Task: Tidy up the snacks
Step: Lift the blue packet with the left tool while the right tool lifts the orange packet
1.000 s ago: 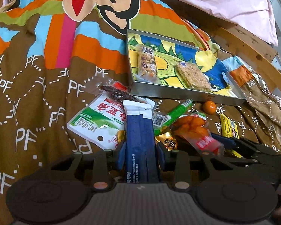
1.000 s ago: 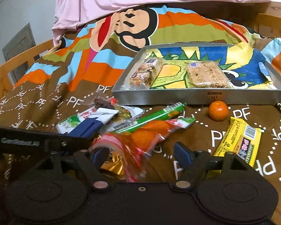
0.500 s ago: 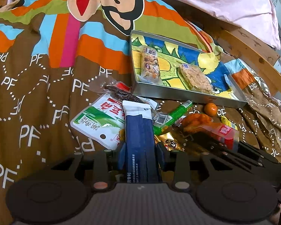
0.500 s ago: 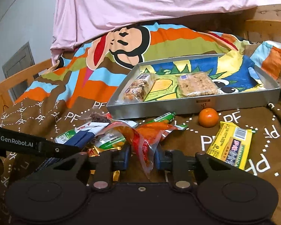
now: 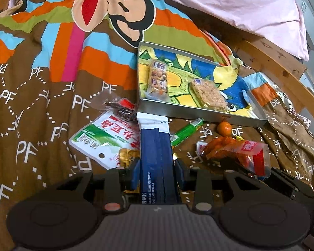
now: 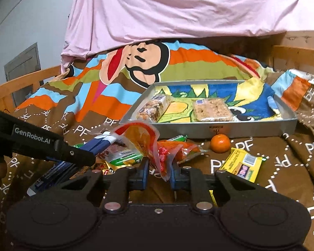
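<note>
My left tongs (image 5: 157, 174) pinch a long navy-and-white sachet (image 5: 156, 156); my right tongs (image 6: 158, 172) are clamped on a crinkly orange-red snack bag (image 6: 148, 142).

The right gripper (image 6: 158, 172) pinched a crinkly orange-and-red plastic snack bag (image 6: 148, 144) before a grey metal tray (image 6: 219, 130).

Blue packet (image 5: 156, 156) and orange packet (image 6: 148, 144) lifted; two bars in tray (image 6: 219, 130)

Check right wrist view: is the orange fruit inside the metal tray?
No. The orange fruit sits on the blanket just in front of the metal tray, outside its front wall.
</note>
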Demonstrator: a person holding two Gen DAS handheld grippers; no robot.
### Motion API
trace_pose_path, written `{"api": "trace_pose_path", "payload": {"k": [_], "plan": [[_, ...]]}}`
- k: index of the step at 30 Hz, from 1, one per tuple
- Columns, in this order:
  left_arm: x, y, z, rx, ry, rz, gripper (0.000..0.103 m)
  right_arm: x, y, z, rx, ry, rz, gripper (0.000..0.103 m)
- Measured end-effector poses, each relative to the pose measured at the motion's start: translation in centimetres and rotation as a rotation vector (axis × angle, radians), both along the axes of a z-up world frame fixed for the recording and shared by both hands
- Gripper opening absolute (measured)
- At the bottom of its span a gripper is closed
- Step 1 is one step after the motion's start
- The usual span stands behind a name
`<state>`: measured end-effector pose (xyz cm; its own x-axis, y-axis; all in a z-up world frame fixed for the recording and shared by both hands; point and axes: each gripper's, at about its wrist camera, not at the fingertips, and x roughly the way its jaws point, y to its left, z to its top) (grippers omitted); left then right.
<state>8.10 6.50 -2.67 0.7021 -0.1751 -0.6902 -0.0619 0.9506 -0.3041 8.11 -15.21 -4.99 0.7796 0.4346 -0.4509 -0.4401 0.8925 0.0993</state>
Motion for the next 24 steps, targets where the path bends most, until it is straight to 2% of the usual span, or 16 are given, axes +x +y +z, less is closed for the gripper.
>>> {"api": "trace_pose_path", "payload": {"k": [2, 6, 8, 12, 16, 21, 24], "plan": [[-0.1, -0.3, 0.2, -0.001, -0.009, -0.002, 0.038, -0.4, 0.0, 0.3, -0.024, -0.032, 0.007, 0.008], [-0.1, -0.8, 0.4, 0.000, -0.016, -0.010, 0.038, -0.5, 0.0, 0.1, -0.042, -0.013, 0.008, 0.009], [-0.1, -1.0, 0.4, 0.001, -0.017, -0.015, 0.038, -0.4, 0.1, -0.3, -0.062, 0.007, -0.011, 0.014], [-0.3, -1.0, 0.4, 0.000, -0.013, -0.019, 0.038, -0.1, -0.3, -0.6, -0.035, 0.068, -0.012, 0.037], [-0.3, -0.5, 0.1, -0.012, -0.001, -0.005, 0.038, -0.5, -1.8, -0.9, 0.052, 0.204, -0.016, 0.054], [-0.2, 0.0, -0.2, -0.020, 0.003, 0.000, 0.038, -0.5, -2.3, -0.6, 0.132, 0.247, -0.004, 0.067], [-0.4, 0.2, -0.2, -0.018, 0.004, -0.002, 0.038, 1.1, -1.9, -0.7, 0.167, 0.274, -0.005, 0.067]]}}
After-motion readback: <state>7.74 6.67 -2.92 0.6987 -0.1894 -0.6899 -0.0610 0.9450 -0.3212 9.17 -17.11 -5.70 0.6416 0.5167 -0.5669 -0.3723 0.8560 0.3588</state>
